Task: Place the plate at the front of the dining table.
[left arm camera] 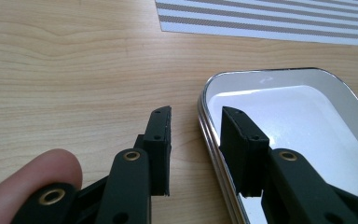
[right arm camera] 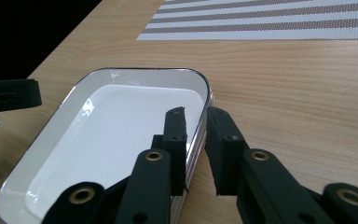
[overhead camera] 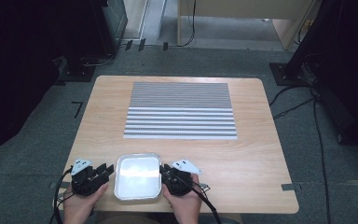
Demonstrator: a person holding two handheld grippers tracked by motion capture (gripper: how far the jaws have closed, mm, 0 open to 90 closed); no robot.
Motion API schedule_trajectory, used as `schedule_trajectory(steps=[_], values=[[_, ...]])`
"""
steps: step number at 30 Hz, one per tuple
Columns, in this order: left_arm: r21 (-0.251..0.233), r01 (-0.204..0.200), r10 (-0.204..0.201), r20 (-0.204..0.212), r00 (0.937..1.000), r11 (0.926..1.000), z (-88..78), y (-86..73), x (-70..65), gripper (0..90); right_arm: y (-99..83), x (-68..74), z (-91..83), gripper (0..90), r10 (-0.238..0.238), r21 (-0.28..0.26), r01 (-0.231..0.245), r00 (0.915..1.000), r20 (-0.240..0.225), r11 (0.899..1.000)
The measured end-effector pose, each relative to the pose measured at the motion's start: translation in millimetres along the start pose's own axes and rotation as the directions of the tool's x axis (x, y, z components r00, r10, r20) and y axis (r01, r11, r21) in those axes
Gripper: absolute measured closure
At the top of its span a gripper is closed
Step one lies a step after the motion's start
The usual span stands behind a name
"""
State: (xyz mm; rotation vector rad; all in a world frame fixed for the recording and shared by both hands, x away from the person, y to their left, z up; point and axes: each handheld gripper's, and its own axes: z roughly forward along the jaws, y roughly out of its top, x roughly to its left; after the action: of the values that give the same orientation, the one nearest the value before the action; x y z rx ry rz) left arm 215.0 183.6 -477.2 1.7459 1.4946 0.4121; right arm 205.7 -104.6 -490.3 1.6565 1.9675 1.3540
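A shallow metal tray point(overhead camera: 138, 176) with a white inside is lying on the wooden surface point(overhead camera: 261, 158), at the edge nearest to the person and just in front of the striped mat point(overhead camera: 181, 110). The two grippers are taking it from opposite sides, probably so that it stays level when it is lifted.

The left gripper point(left arm camera: 195, 135) is straddling the left rim of the tray: one jaw is standing outside on the wood, the other inside over the white bottom. The jaws are spread a little, and the outer one is clearly not touching the rim.

The right gripper point(right arm camera: 196, 121) is doing the same at the right rim (one jaw inside, one outside). Its jaws are almost together with the rim between them, but a thin gap is showing, so I cannot tell whether they are pinching it already.
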Motion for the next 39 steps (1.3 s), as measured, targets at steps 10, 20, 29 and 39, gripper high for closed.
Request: schedule_trajectory(steps=[10, 20, 29, 39], values=[[0.004, -0.002, 0.002, 0.016, 0.9999, 1.0000, -1.9, 0.0, -3.9, 69.5, -3.4, 5.3, 5.3, 89.2, 0.062, 0.001, -0.062, 0.9980, 0.009, 0.998], [0.039, -0.022, 0.021, 0.011, 0.9997, 0.9990, 0.4, -3.8, -10.2, 77.8, -7.3, 11.3, 10.4, 89.1, 0.071, -0.008, -0.070, 0.9956, 0.062, 0.997], [0.070, -0.043, 0.043, -0.003, 0.9991, 0.9966, 4.7, -12.2, -18.2, 77.4, -13.8, 18.2, 13.8, 88.3, 0.038, -0.017, -0.036, 0.9911, 0.128, 0.999], [0.047, -0.051, 0.056, -0.110, 0.9923, 0.9976, 8.7, -22.1, -34.2, 82.1, -16.3, 26.3, 15.4, 89.8, 0.057, -0.045, -0.050, 0.9804, 0.189, 0.998]])
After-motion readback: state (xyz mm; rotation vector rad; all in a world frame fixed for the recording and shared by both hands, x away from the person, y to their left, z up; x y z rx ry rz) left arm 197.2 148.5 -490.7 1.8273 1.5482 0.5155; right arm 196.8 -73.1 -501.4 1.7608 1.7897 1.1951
